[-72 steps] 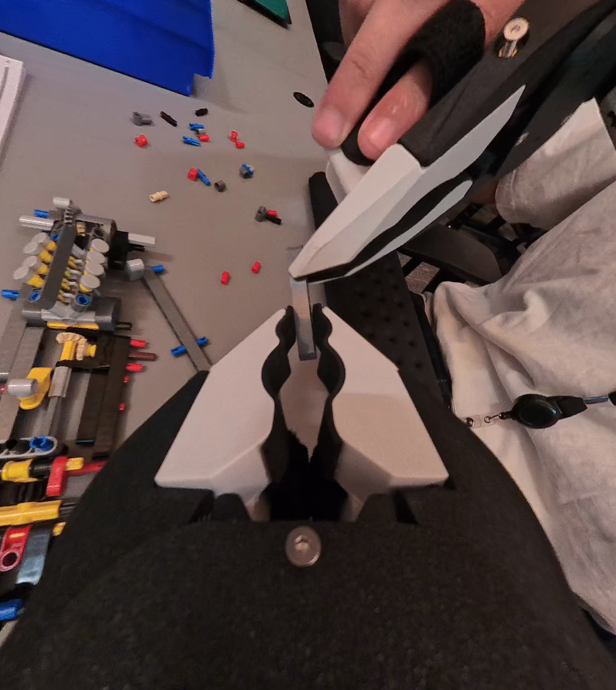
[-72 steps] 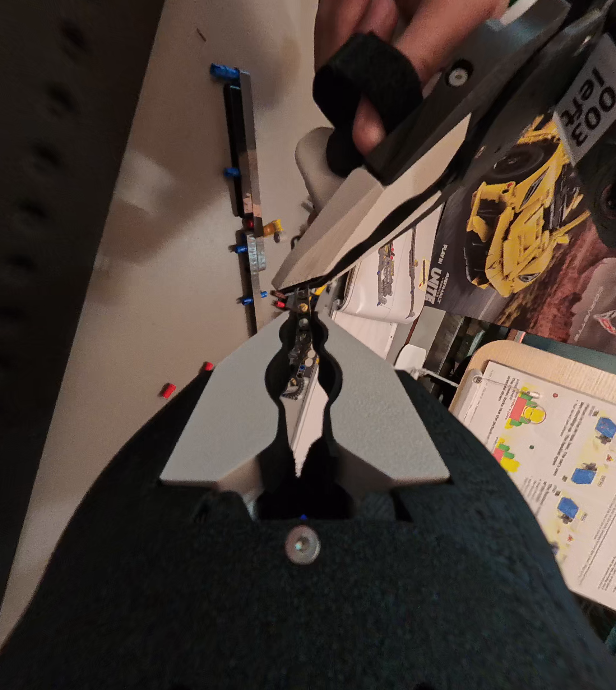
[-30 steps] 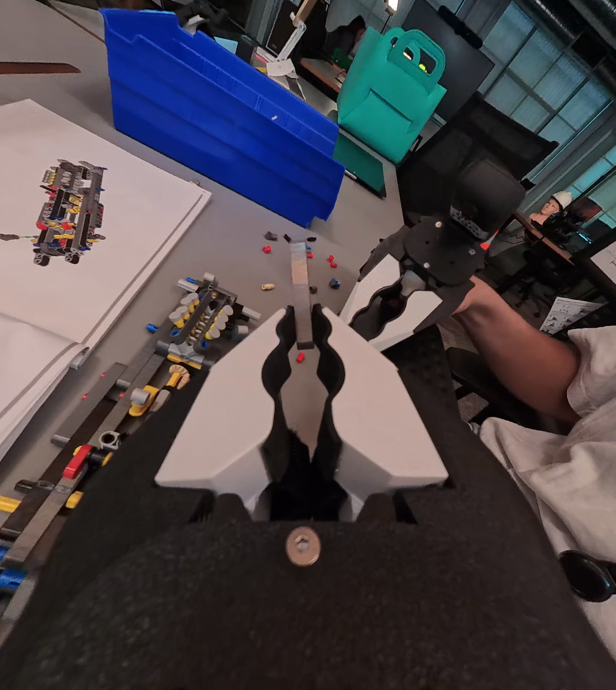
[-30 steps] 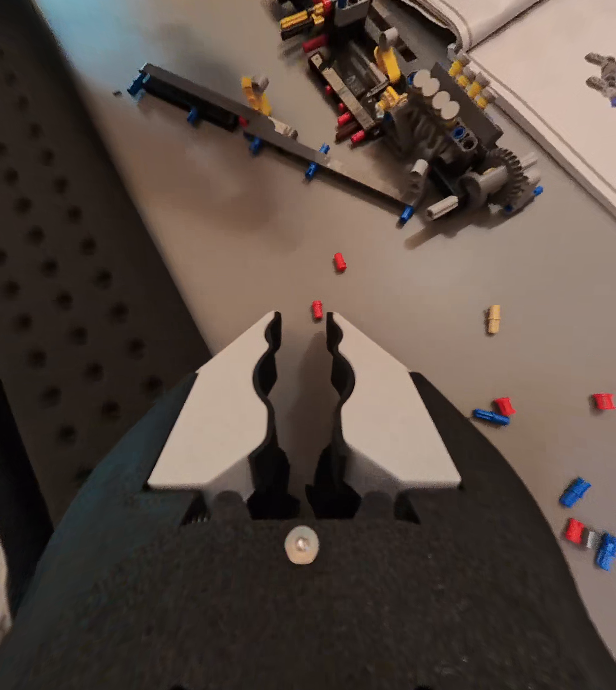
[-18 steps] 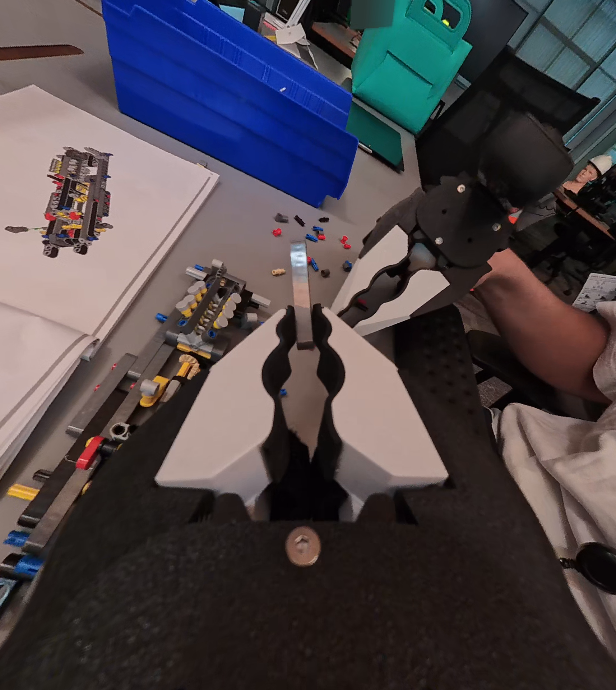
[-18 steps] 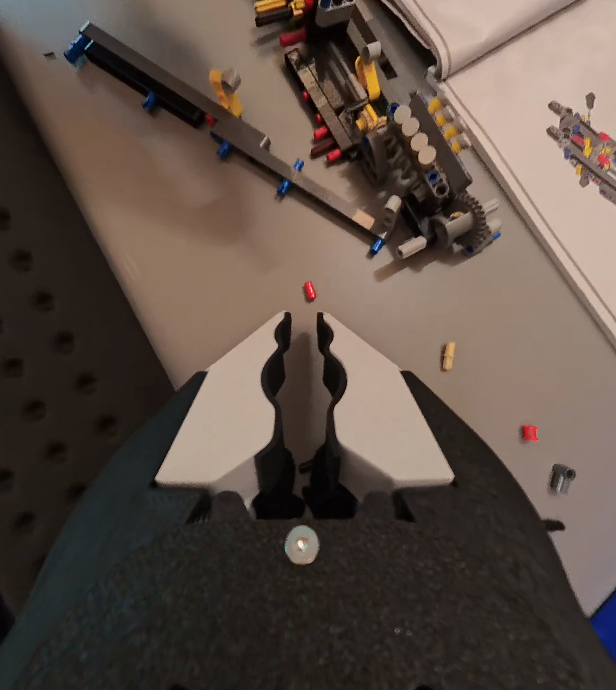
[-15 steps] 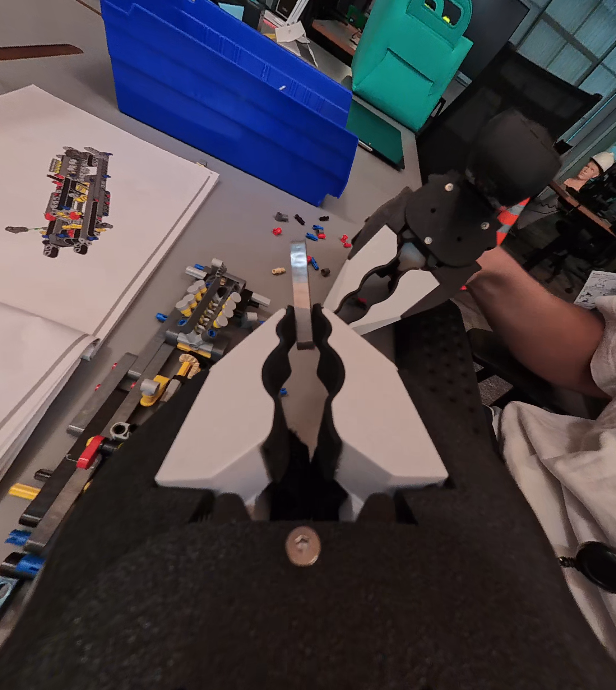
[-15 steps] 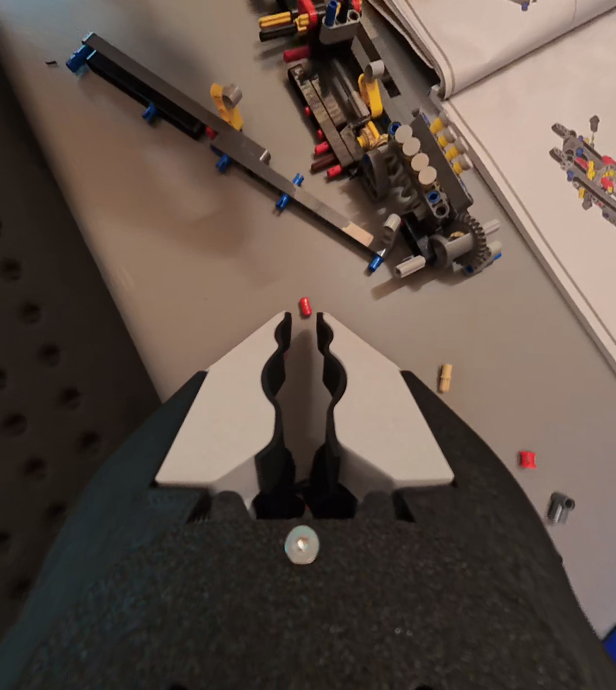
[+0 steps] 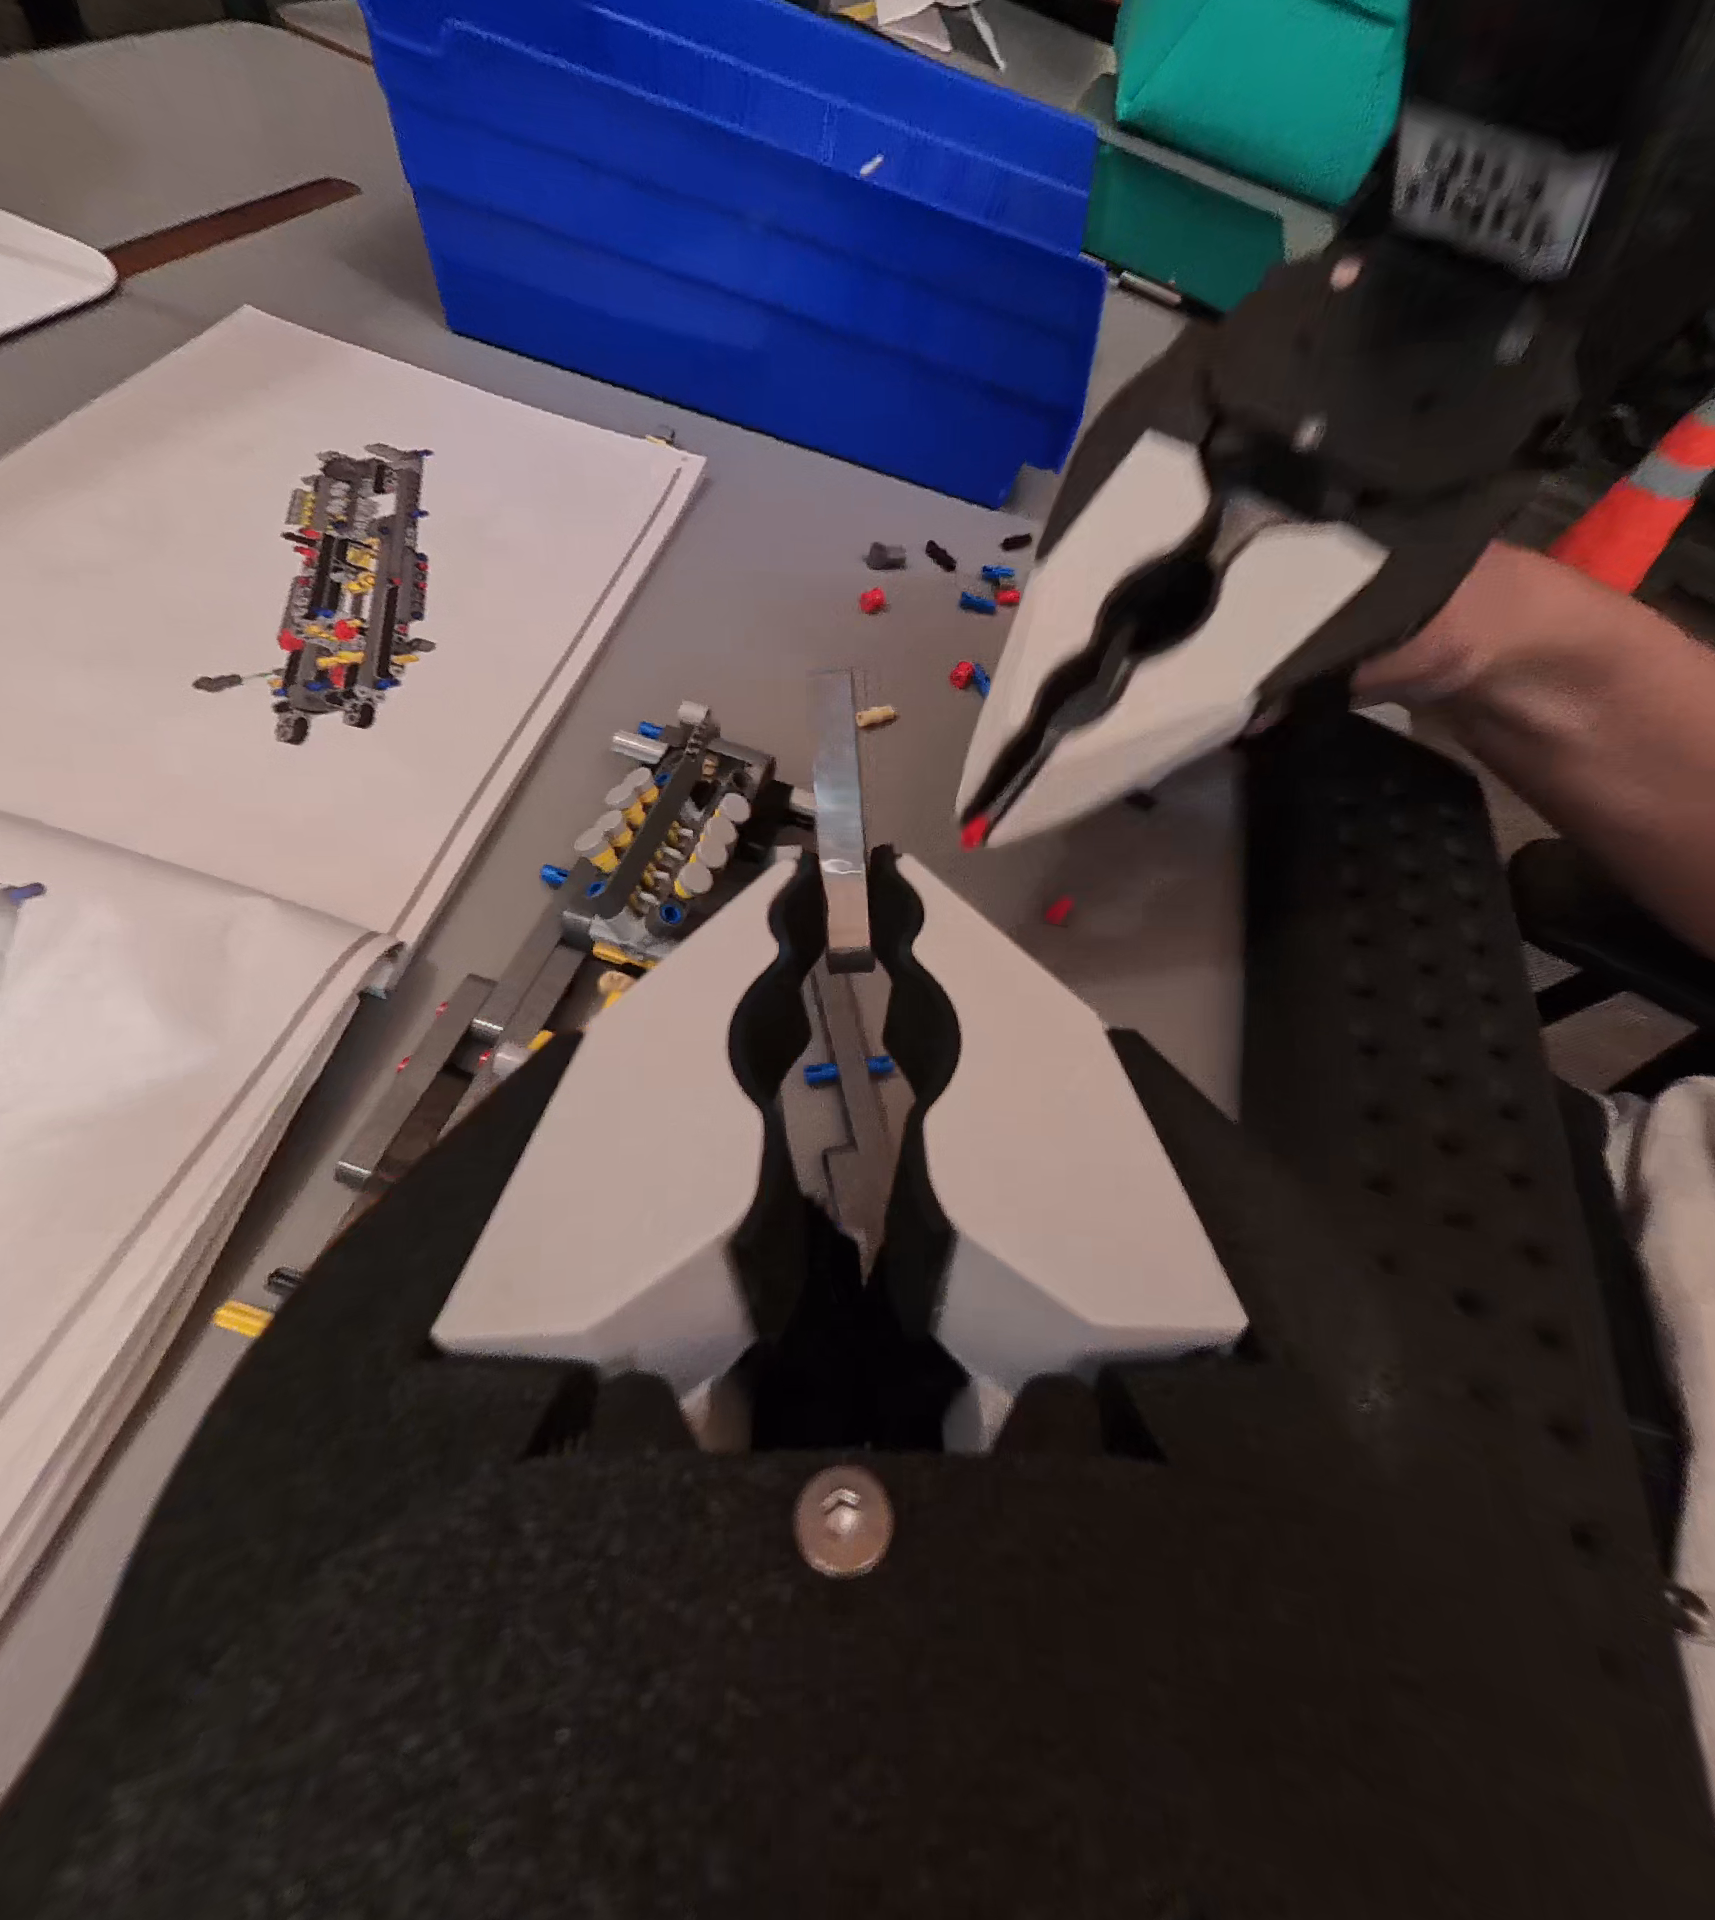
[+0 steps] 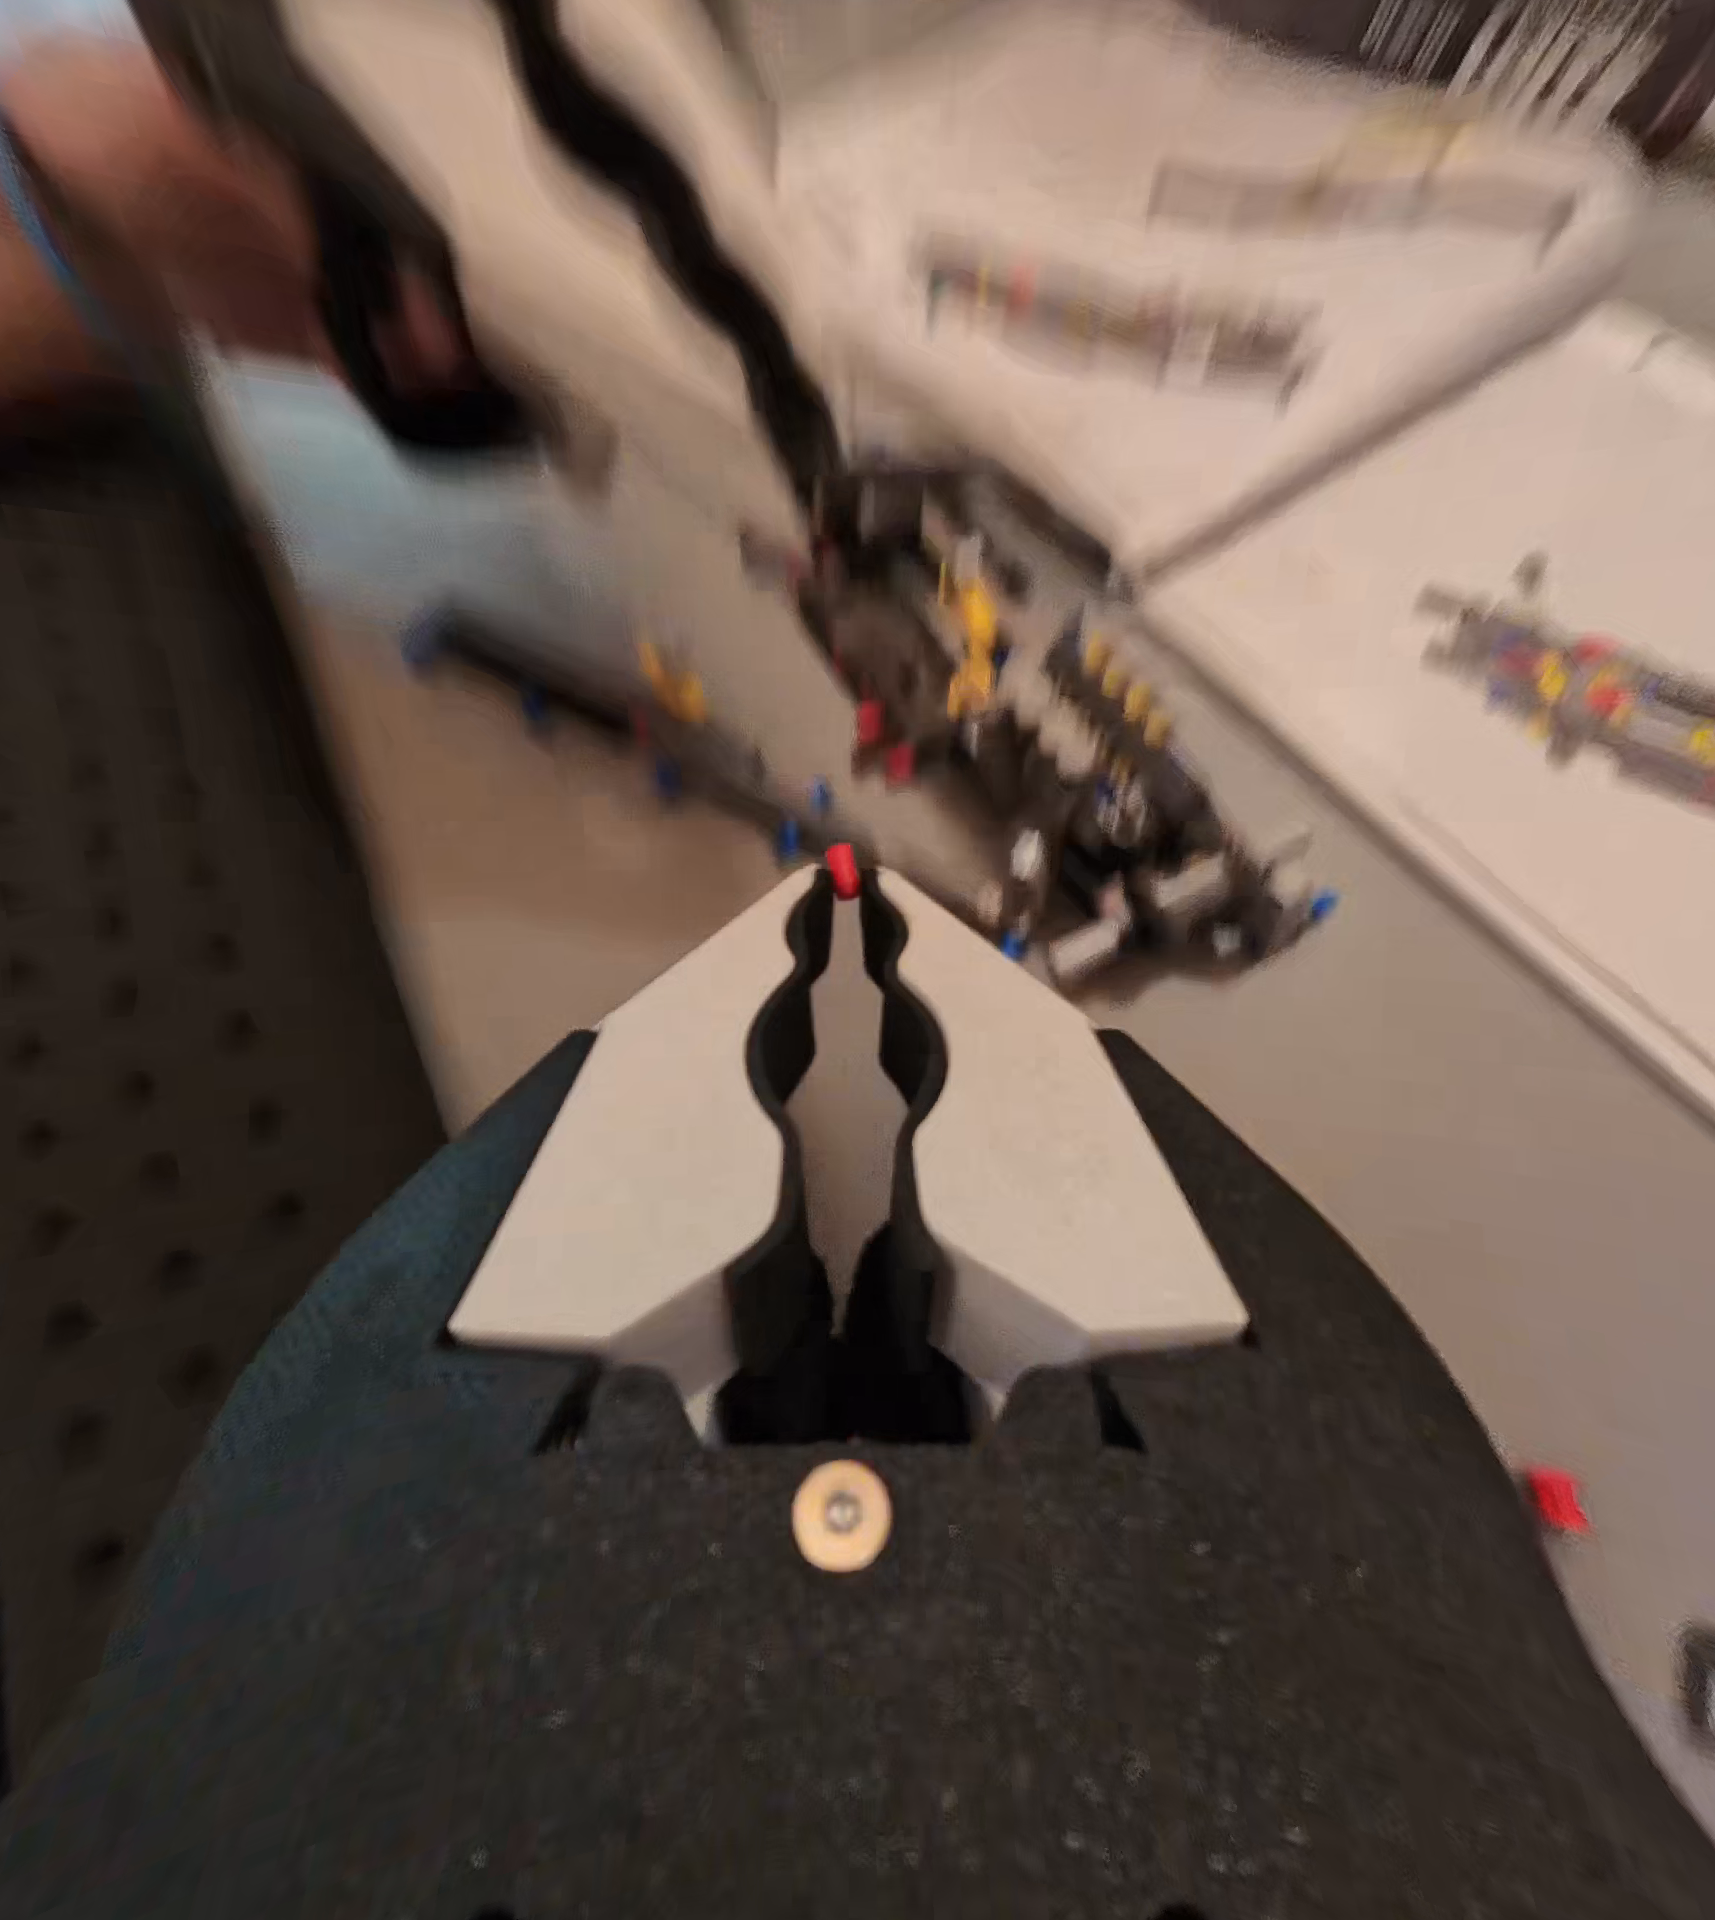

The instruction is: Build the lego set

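red pin now pinched, lifted off table

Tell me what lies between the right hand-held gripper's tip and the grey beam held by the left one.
Nothing: in the left wrist view only bare grey table separates the right hand-held gripper, pinching a red pin, from the grey beam.
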Action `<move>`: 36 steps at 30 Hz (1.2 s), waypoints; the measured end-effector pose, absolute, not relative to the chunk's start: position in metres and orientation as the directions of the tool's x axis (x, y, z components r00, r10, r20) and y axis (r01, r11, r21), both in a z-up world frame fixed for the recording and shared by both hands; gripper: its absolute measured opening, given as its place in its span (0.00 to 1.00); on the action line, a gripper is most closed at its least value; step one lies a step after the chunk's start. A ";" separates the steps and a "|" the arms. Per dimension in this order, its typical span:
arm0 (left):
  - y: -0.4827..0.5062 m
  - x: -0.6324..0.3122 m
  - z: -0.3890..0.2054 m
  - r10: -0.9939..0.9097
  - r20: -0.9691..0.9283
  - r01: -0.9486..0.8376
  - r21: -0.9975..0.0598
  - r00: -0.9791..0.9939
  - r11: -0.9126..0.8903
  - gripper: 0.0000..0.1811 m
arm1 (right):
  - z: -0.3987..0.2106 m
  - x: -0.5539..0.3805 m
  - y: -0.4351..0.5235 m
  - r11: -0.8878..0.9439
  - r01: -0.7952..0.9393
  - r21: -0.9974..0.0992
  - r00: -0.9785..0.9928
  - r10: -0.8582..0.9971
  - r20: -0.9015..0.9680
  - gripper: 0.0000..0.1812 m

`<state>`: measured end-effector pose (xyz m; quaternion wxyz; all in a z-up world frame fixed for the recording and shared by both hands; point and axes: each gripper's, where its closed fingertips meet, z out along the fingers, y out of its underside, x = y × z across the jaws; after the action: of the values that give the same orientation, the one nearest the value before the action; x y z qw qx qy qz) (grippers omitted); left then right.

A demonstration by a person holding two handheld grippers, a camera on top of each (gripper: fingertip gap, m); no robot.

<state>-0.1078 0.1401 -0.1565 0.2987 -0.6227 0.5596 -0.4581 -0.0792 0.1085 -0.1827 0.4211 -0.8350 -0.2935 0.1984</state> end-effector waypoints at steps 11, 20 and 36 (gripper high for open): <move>0.141 -0.102 -0.130 -0.971 0.237 -0.277 -0.934 -0.011 -0.225 0.04 | -0.115 -0.105 0.144 -0.388 -0.541 -0.746 0.560 0.495 -0.664 0.02; 0.145 -0.104 -0.119 -0.965 0.263 -0.218 -0.942 0.001 -0.257 0.04 | -0.110 -0.106 0.145 -0.440 -0.662 -0.607 0.367 0.515 -0.774 0.02; 0.159 -0.110 -0.128 -0.951 -0.296 -0.345 -0.905 0.089 0.250 0.04 | -0.128 -0.087 0.151 -0.213 0.088 -0.973 0.963 0.269 0.028 0.02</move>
<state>-0.1098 0.1594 -0.1278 0.5082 -0.5351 0.6054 -0.2982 -0.0872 0.1507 -0.1276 0.6168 -0.7751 -0.1152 0.0736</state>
